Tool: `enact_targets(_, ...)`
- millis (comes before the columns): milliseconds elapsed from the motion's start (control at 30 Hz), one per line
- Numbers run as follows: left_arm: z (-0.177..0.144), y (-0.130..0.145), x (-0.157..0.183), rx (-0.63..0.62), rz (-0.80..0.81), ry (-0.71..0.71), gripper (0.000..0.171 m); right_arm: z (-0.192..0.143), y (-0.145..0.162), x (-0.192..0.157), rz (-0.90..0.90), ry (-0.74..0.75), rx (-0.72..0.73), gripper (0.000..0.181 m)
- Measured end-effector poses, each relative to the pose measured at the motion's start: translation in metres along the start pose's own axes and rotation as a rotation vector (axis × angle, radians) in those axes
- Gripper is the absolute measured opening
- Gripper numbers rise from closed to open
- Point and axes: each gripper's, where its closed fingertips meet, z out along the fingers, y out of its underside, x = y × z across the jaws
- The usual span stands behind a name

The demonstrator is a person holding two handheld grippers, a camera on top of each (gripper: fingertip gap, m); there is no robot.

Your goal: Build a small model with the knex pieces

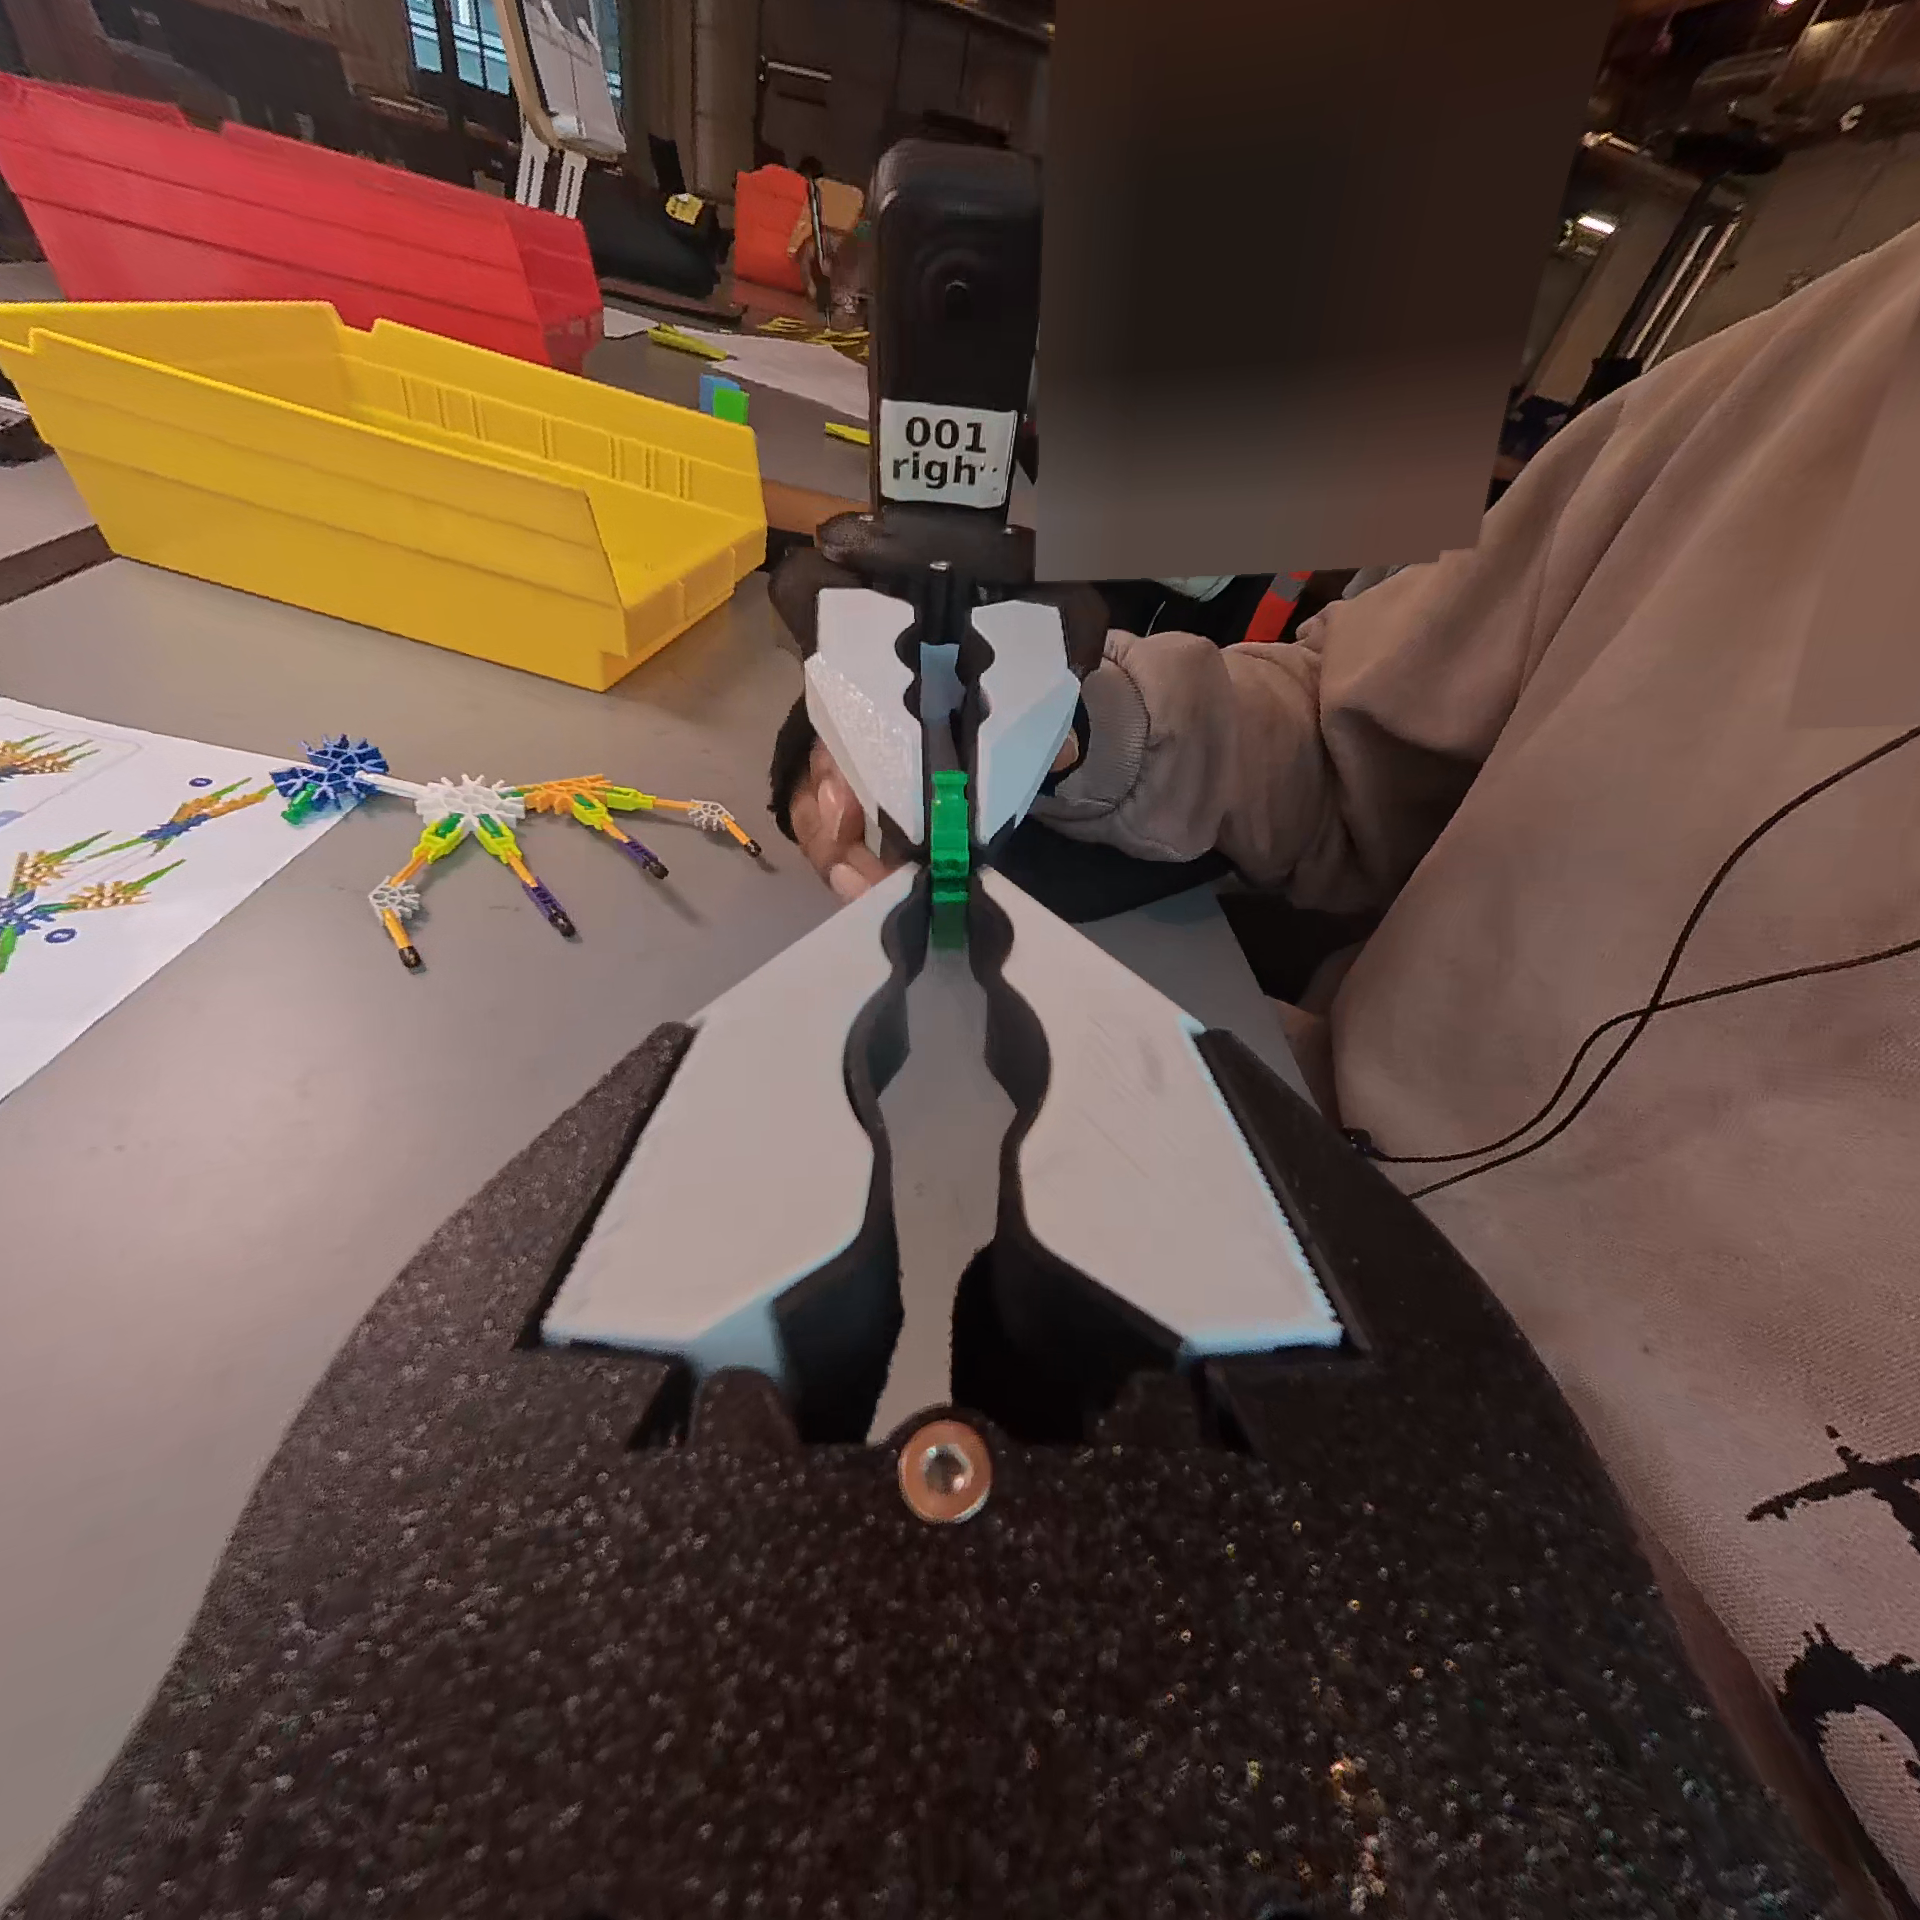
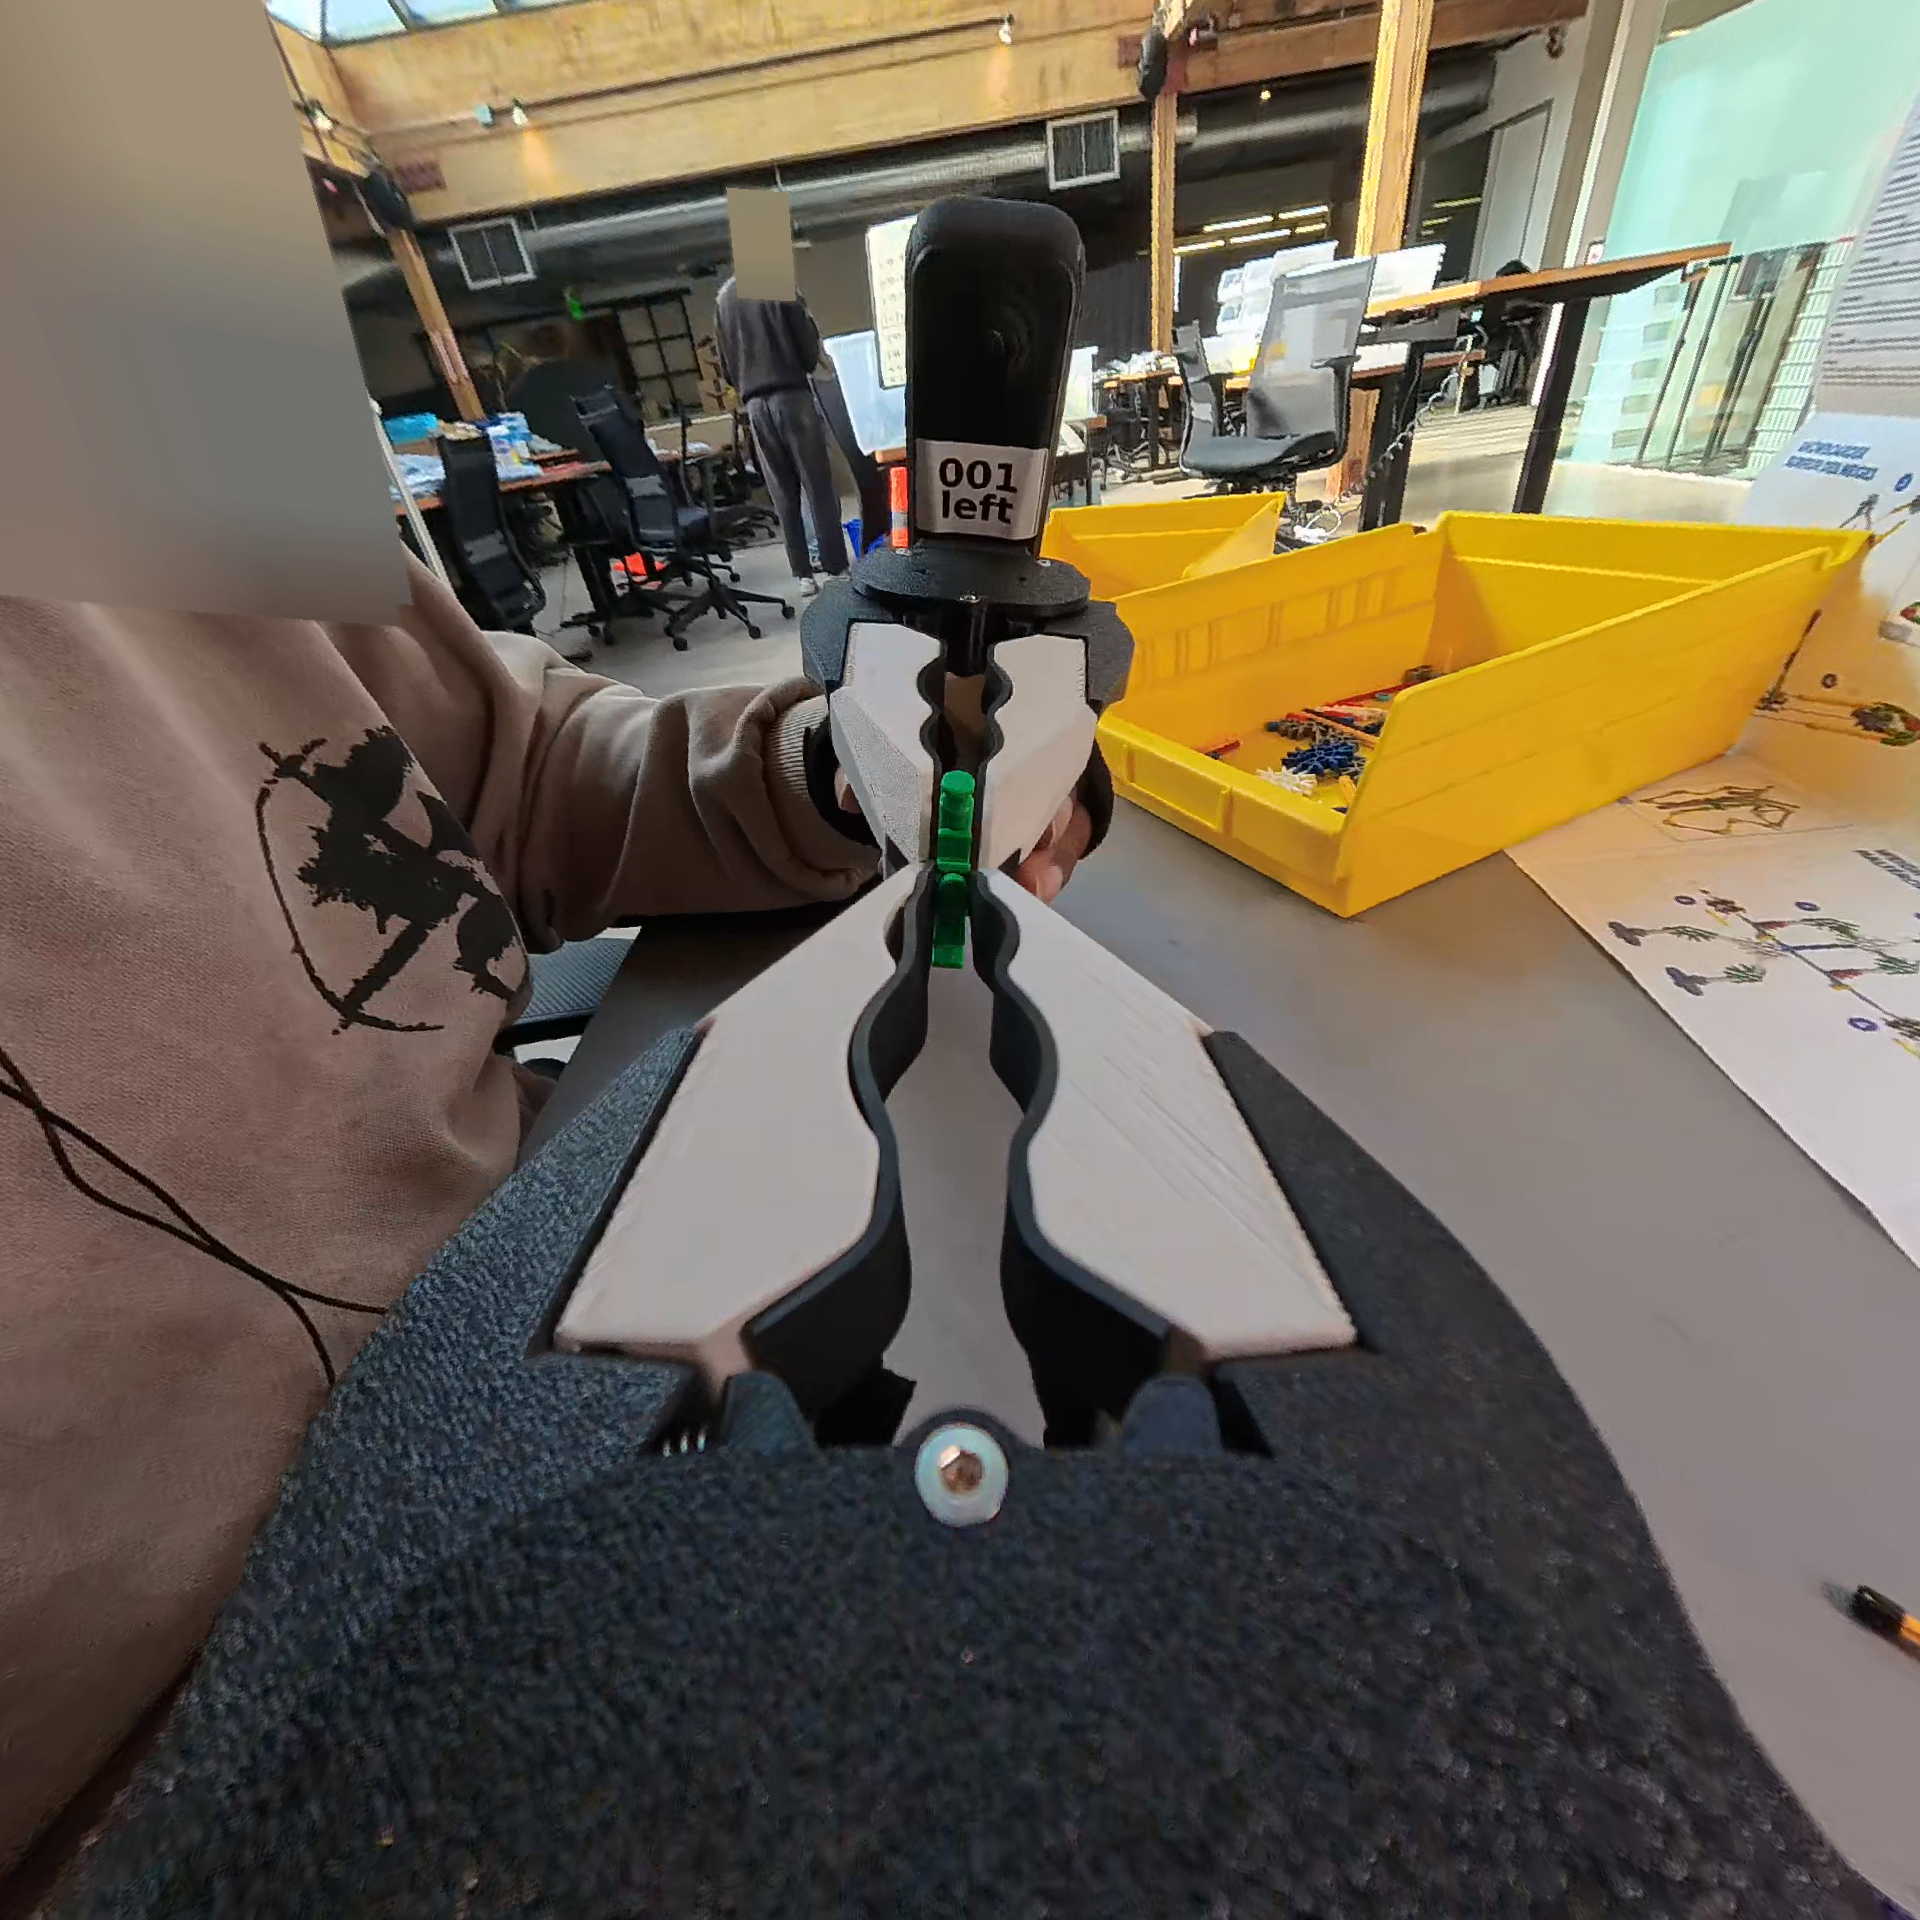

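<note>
My left gripper (image 1: 940, 896) and my right gripper (image 1: 940, 836) face each other tip to tip above the grey table. Both are shut on small green plastic building pieces (image 1: 948, 821). In the right wrist view my right gripper (image 2: 948, 885) pinches one green piece (image 2: 948, 935). The left gripper (image 2: 948, 847) opposite pinches a second green piece (image 2: 954, 805). The two pieces meet end to end in one line. I cannot tell whether they are joined. A person in a beige sweatshirt (image 1: 1558, 831) holds both grippers.
A colourful built toy model (image 1: 478, 816) lies on the table beside a printed instruction sheet (image 1: 94, 883). A yellow bin (image 1: 416, 520) and a red bin (image 1: 260, 229) stand behind. A yellow bin (image 2: 1507, 758) holds several loose pieces. A loose rod (image 2: 1886, 1633) lies near the right edge. The tips of both grippers are at nearly the same place.
</note>
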Motion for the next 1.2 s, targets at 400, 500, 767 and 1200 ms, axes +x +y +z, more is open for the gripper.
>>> enact_targets(400, 0.006, 0.02, -0.045, -0.109, -0.044, -0.295, 0.006, -0.006, 0.028, 0.042, -0.165, 0.296, -0.232, 0.004)
enact_targets(500, 0.007, 0.024, -0.062, -0.099, -0.047, -0.434, 0.006, -0.008, 0.033, 0.057, -0.229, 0.414, -0.278, 0.005)
enact_targets(767, 0.005, 0.021, -0.092, -0.021, -0.101, -0.675, 0.007, -0.011, 0.032, 0.084, -0.371, 0.707, -0.35, 0.006)
enact_targets(1200, 0.014, 0.021, -0.056, -0.063, 0.05, -0.311, 0.009, -0.013, 0.03, 0.048, 0.119, 0.163, -0.15, 0.005)
